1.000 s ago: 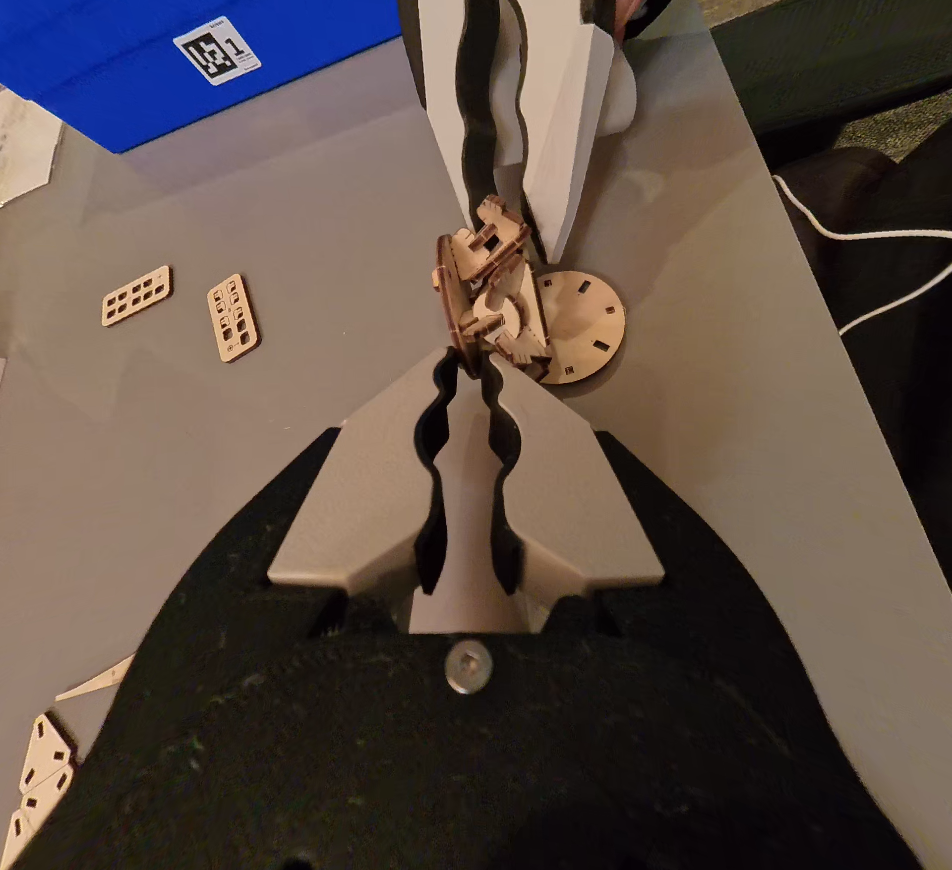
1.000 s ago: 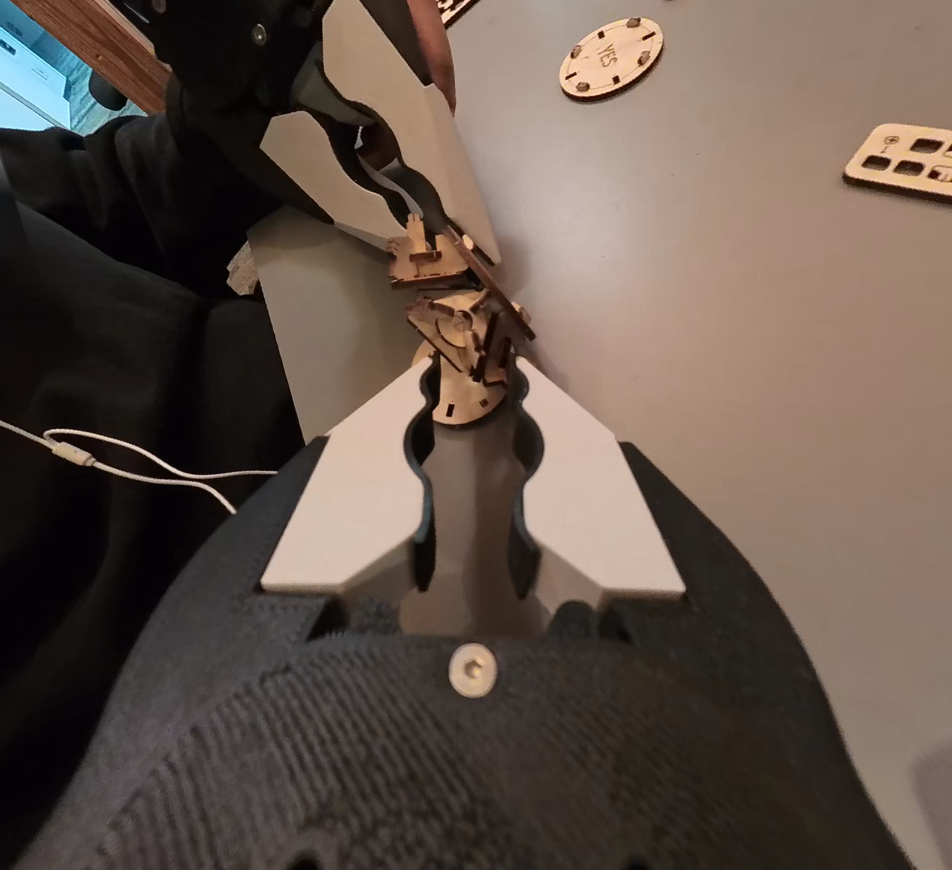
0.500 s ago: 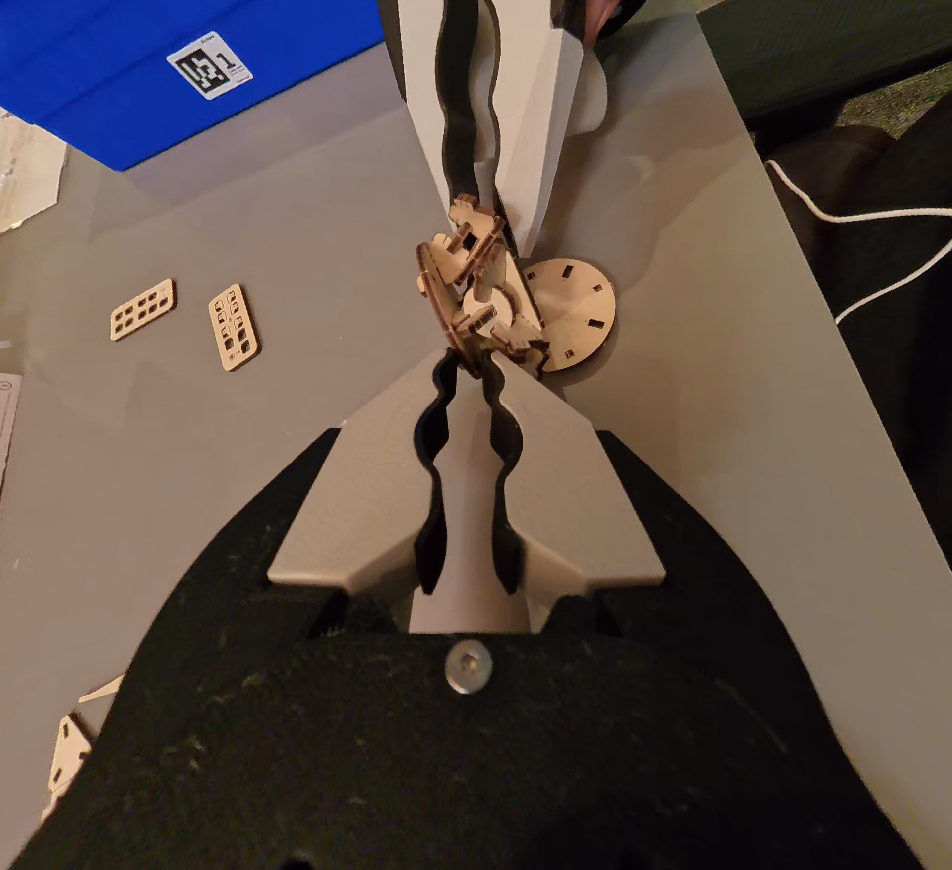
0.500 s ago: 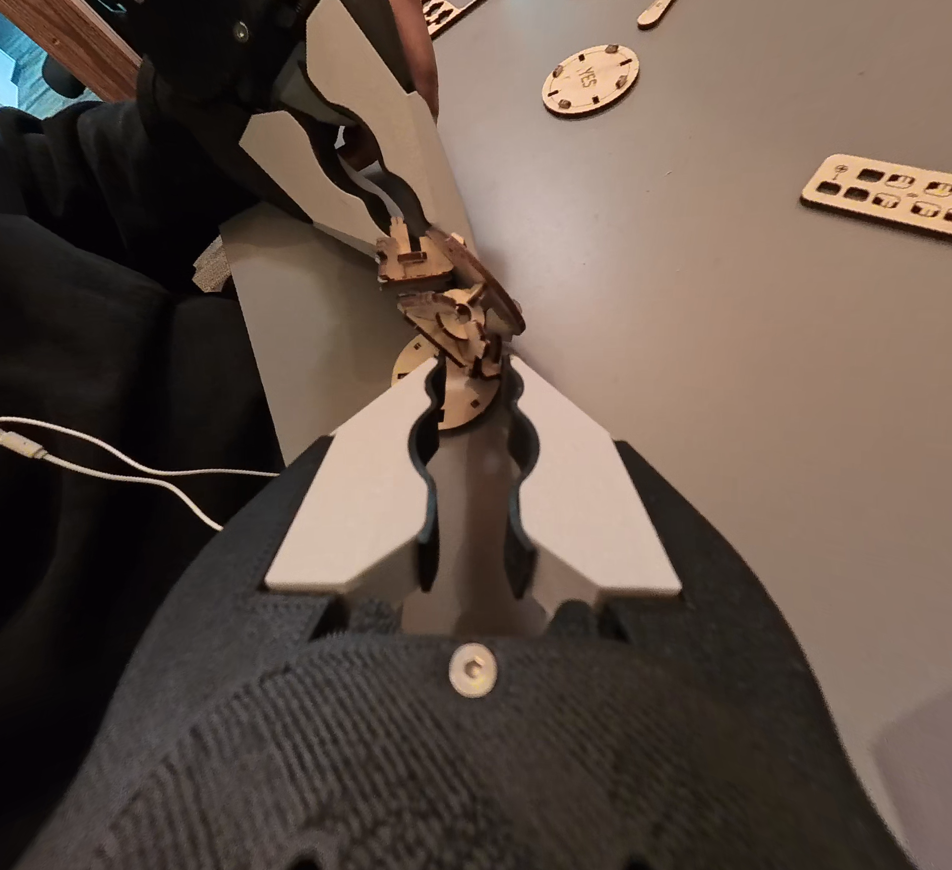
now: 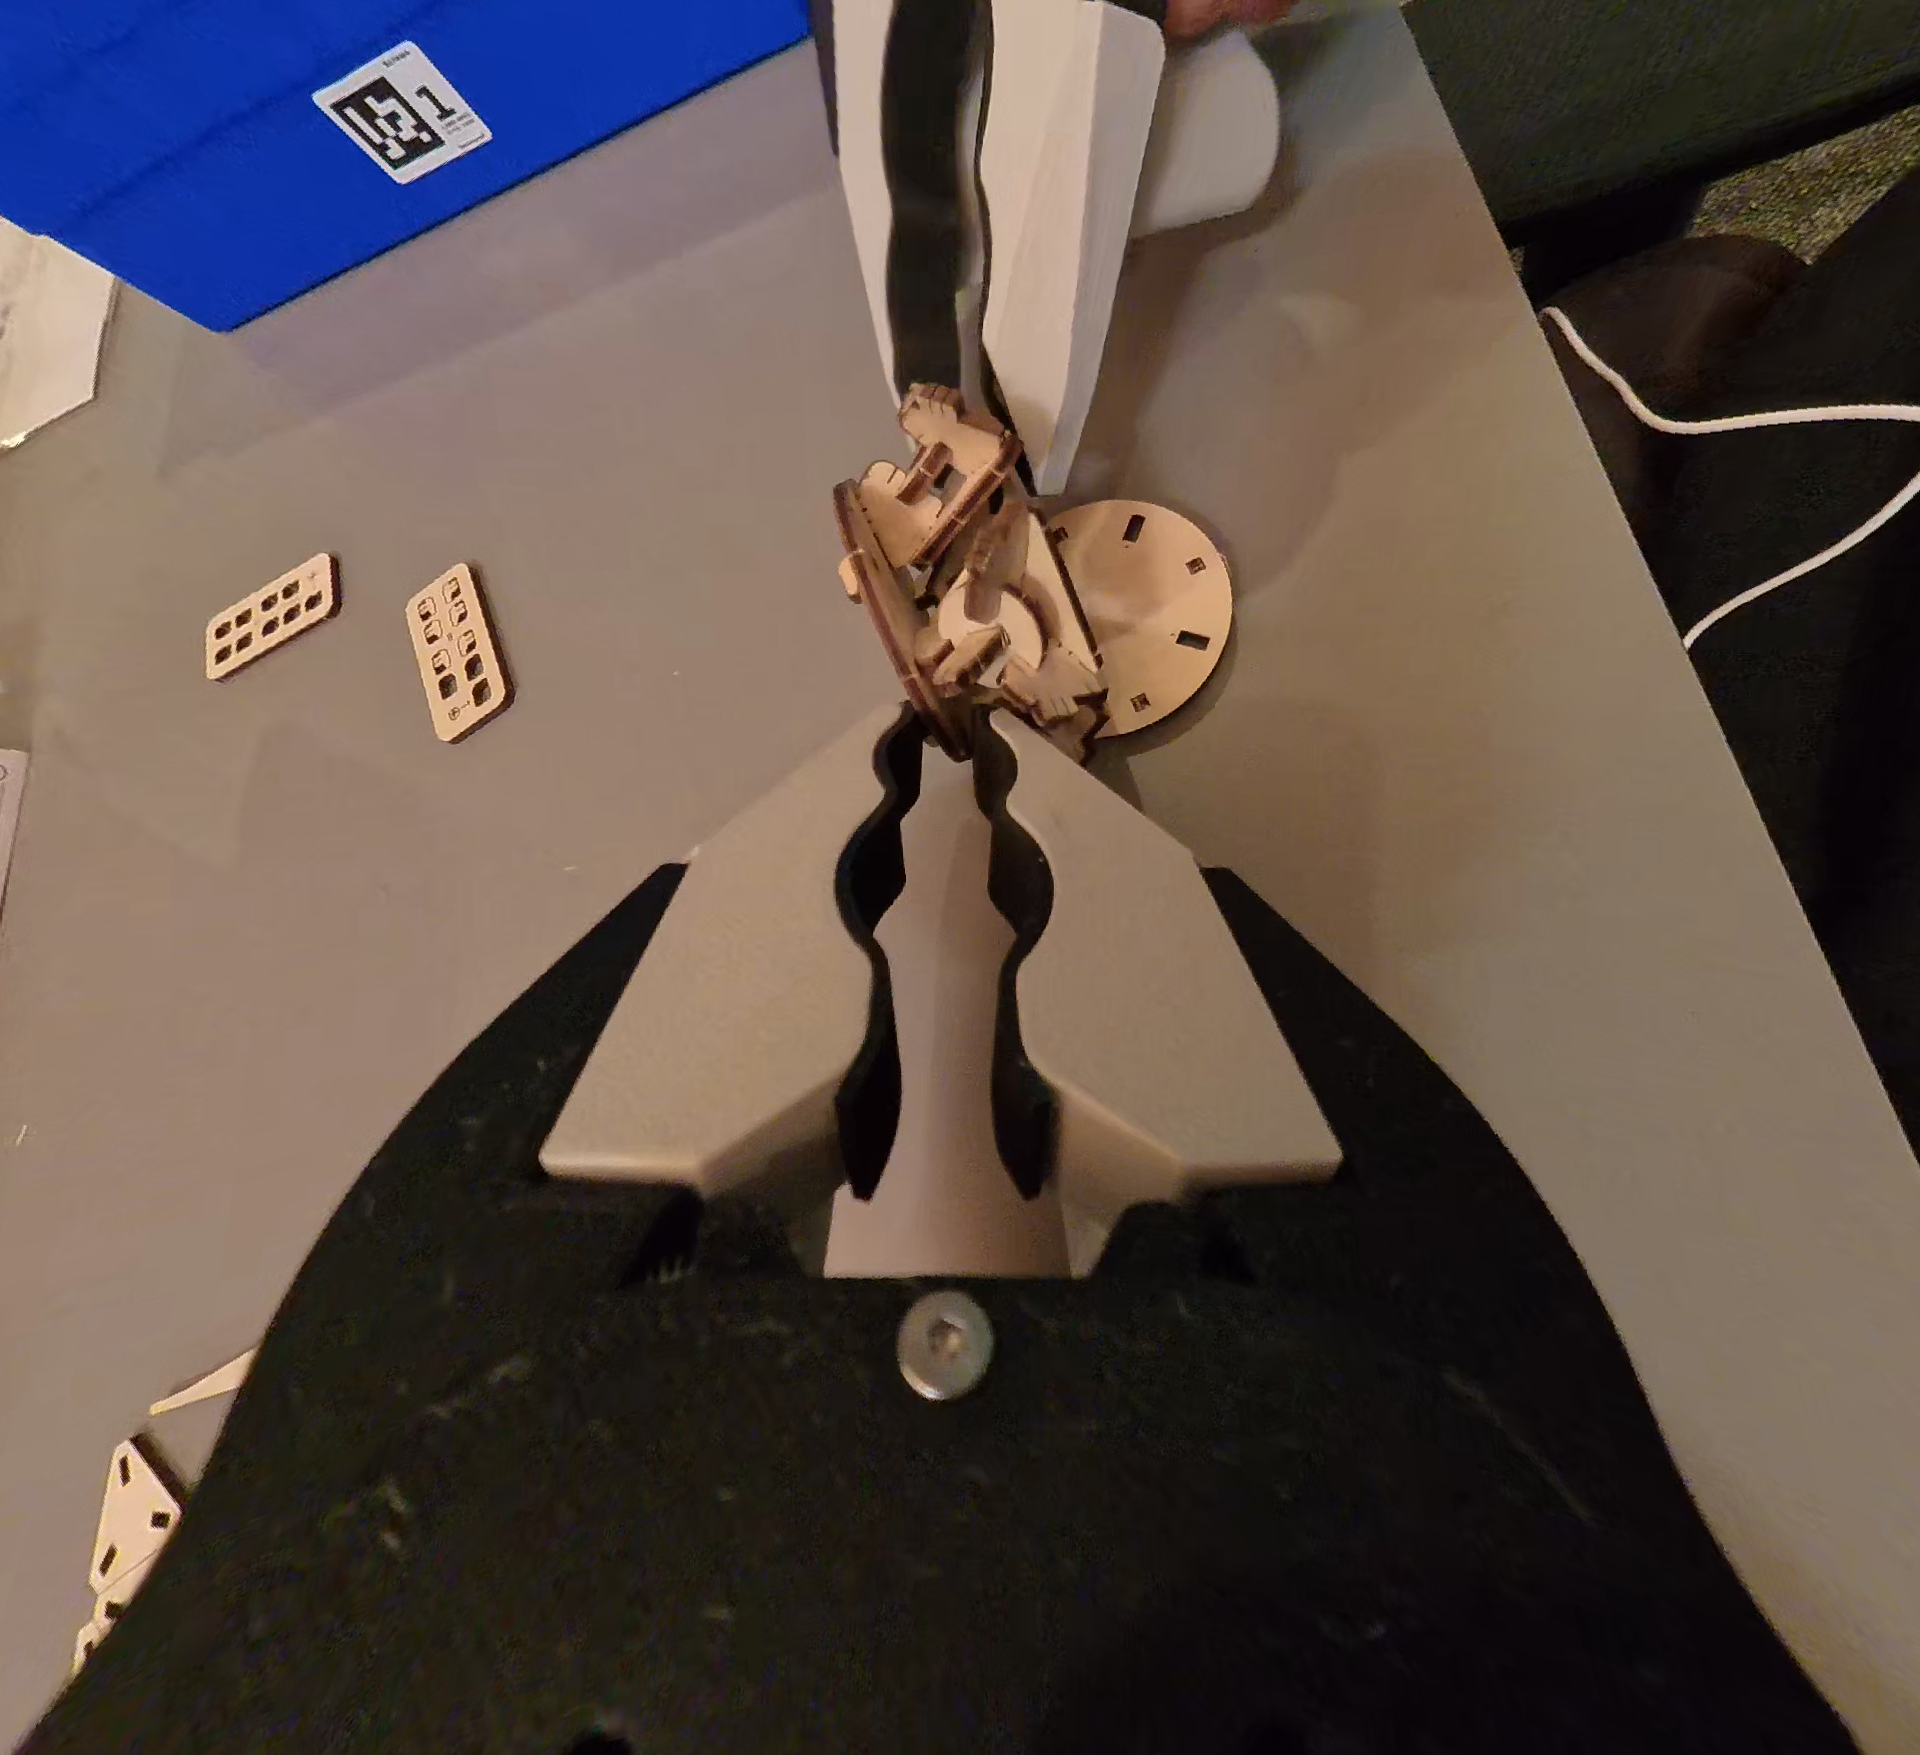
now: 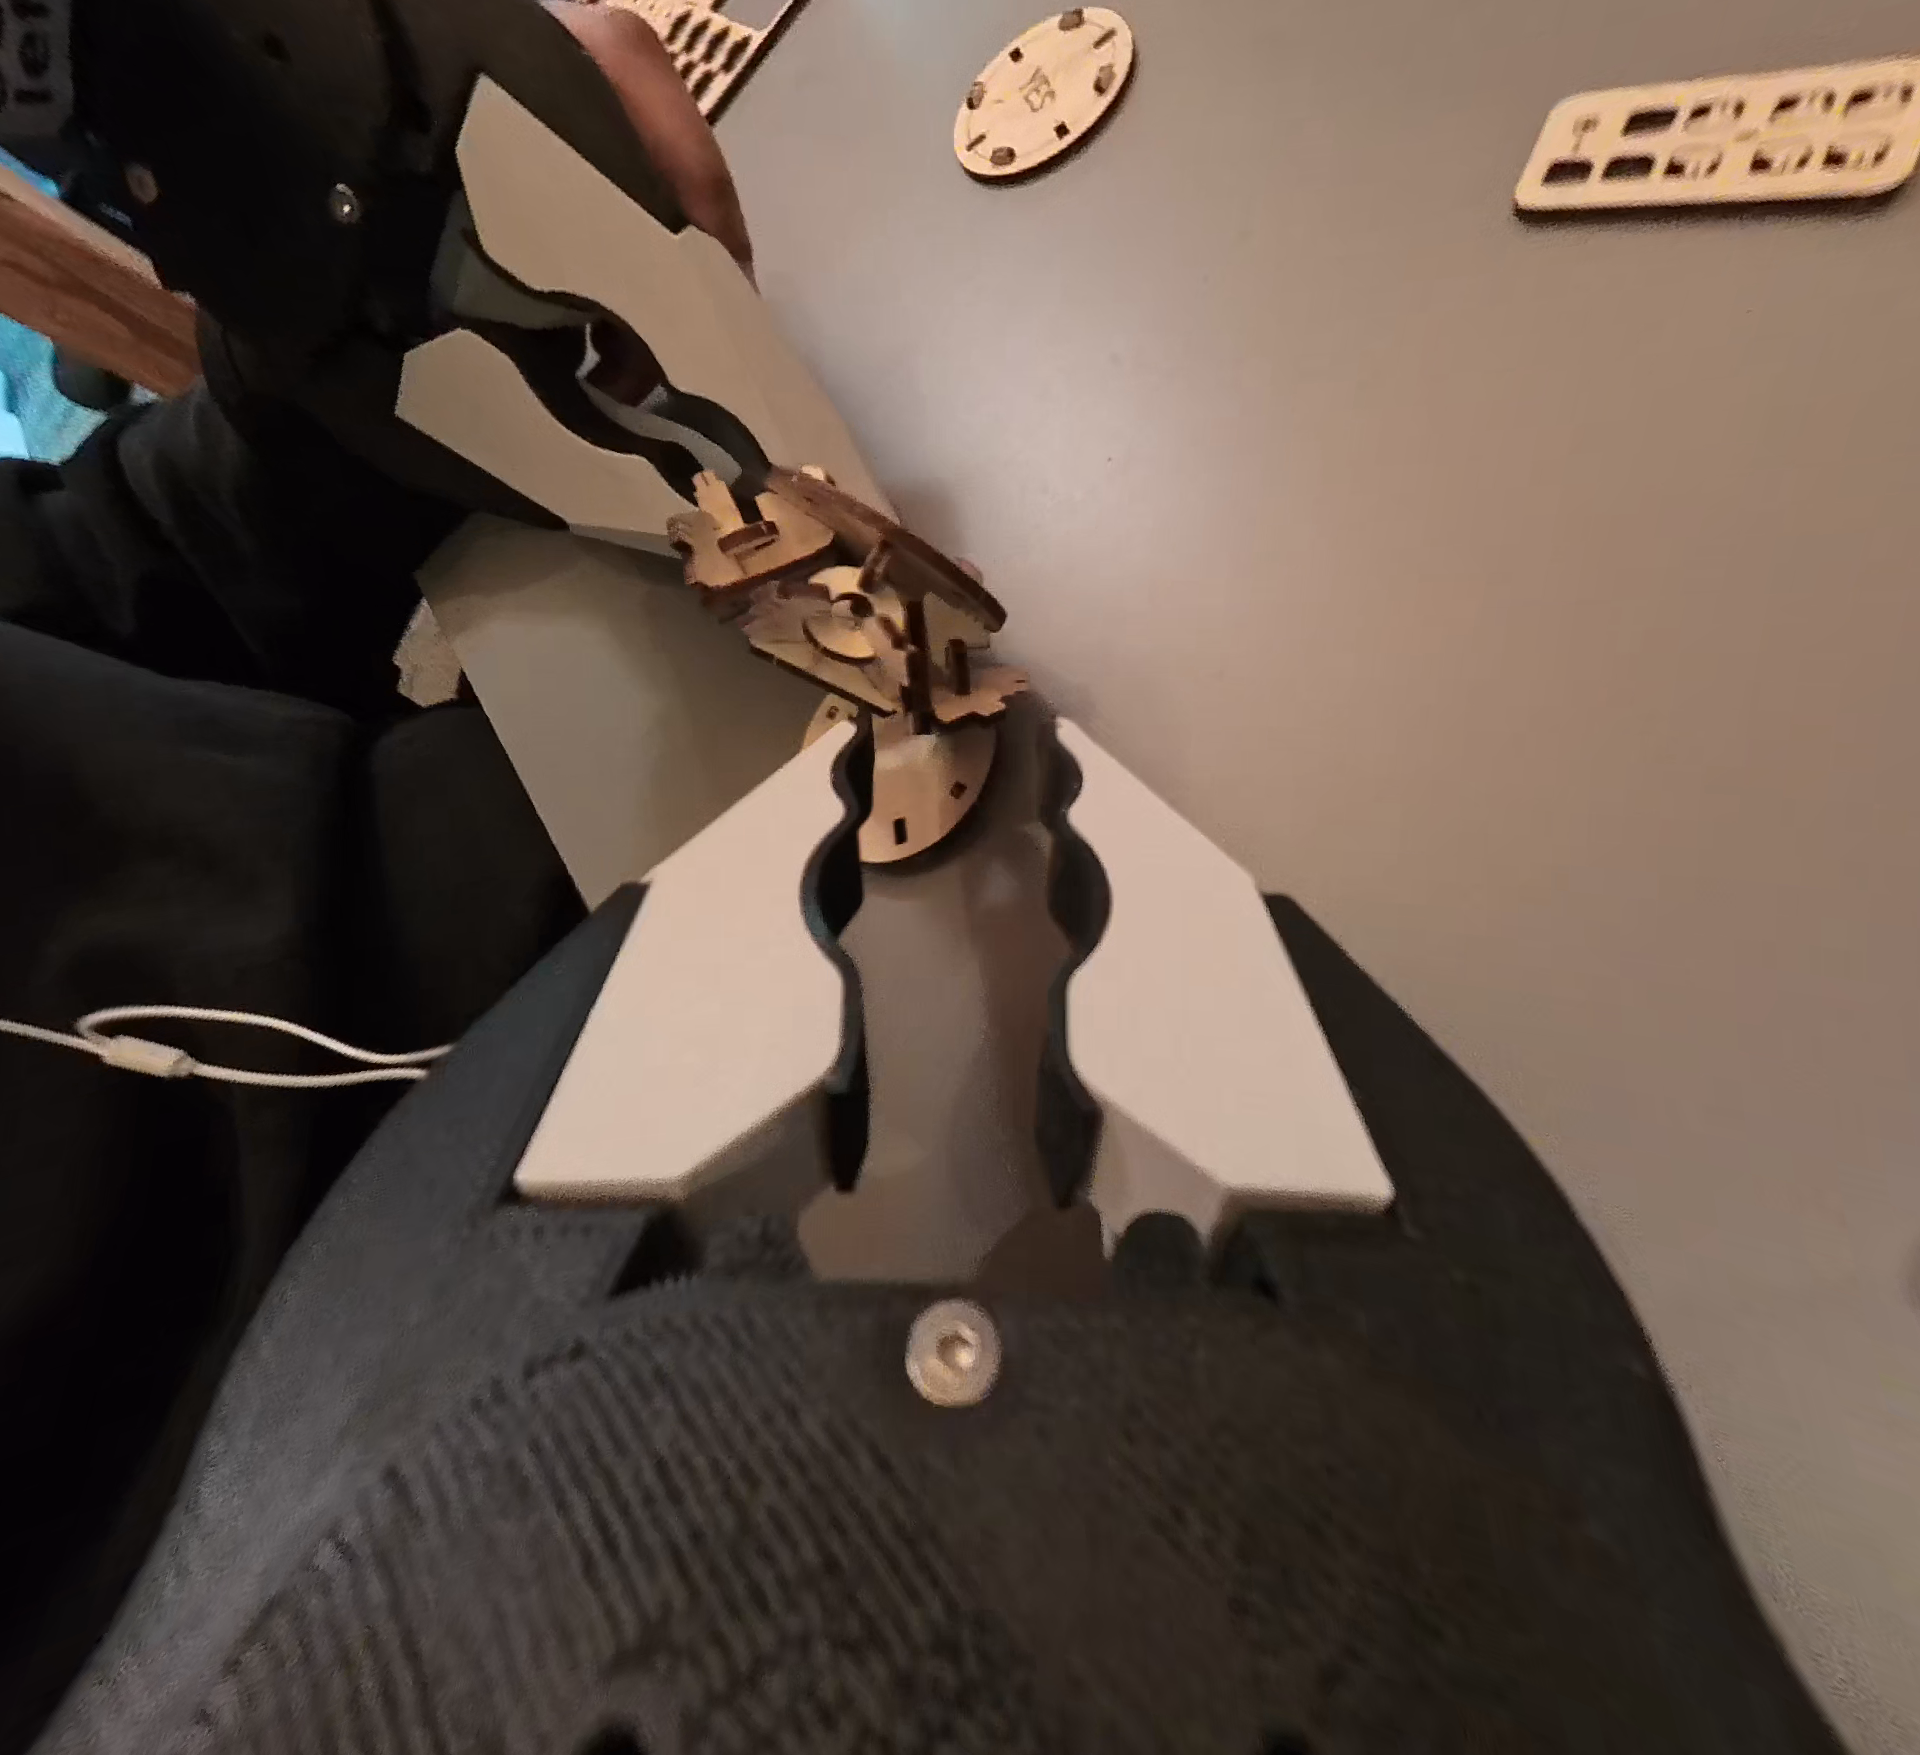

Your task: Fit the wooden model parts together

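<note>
From the left wrist view, the left hand-held gripper [image 5: 948, 737] is pinched narrow on the disc edge of a small wooden assembly [image 5: 961, 599] held just above the table [image 5: 623, 417]; it looks light, stiff and fragile.

From the right wrist view, the right hand-held gripper [image 6: 951, 739] stands apart, its fingers not pressing on the assembly; a loose slotted disc [image 6: 920, 806] lies beneath. A flat, solid edge seems the safest place to hold.

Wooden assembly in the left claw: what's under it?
A flat slotted wooden disc lies on the grey table beneath the wooden assembly. The assembly covers the disc's near-left part, so any contact between them is hidden.
</note>
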The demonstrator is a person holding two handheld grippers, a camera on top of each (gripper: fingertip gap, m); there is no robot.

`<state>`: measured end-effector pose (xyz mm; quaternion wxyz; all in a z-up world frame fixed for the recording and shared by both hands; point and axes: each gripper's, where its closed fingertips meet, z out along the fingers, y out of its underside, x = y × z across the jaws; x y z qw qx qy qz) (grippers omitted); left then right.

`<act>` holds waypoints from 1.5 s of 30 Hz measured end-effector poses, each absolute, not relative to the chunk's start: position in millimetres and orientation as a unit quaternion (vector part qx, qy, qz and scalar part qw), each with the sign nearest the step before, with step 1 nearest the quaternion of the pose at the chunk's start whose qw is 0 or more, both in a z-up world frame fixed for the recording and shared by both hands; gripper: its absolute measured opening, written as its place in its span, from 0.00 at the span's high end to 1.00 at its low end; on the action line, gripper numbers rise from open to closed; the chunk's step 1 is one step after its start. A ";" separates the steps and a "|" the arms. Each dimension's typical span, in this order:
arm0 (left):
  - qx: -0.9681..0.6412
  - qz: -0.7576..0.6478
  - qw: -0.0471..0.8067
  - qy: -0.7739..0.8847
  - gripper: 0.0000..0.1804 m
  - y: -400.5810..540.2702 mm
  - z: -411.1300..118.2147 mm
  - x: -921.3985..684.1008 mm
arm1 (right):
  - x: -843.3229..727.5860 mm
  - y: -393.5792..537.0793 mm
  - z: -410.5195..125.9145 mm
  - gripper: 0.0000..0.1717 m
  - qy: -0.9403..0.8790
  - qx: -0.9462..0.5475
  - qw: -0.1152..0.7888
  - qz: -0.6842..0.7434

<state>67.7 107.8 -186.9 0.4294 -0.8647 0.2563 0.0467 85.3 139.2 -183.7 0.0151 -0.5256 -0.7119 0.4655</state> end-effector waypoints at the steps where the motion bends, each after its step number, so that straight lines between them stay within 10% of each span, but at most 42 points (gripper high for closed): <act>1: -0.865 0.046 0.429 0.256 0.97 107.7 -187.0 67.8 | 86.4 137.7 -184.2 0.83 -0.703 -0.535 0.009 0.468; 45: -0.870 0.044 0.420 0.253 0.97 105.0 -187.8 68.6 | 85.8 129.1 -190.9 0.97 -0.690 -0.549 -0.016 0.471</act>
